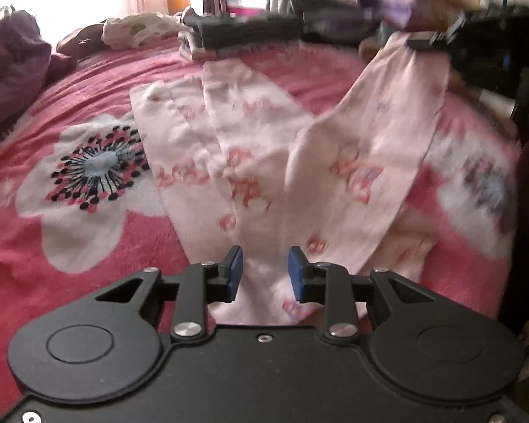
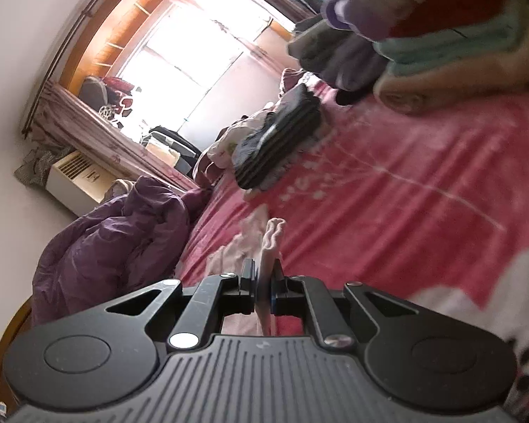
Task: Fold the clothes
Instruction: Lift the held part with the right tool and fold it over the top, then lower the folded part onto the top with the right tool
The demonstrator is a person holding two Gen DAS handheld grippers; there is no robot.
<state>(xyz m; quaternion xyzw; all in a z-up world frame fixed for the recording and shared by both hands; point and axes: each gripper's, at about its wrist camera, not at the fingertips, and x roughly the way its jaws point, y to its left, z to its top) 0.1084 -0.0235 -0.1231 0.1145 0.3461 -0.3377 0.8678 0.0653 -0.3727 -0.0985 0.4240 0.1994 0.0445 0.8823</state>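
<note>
one pink garment on one bedspread: right gripper pinches its edge, left gripper gapes.

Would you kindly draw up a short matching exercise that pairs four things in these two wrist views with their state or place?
Things:
1. left gripper
2. right gripper
3. pale pink garment
4. dark folded stack

States or places:
a. shut on a cloth edge
b. spread on the pink bedspread, one end lifted
c. open, over the garment
d. far side of the bed

Pairs: 1-c, 2-a, 3-b, 4-d
</note>
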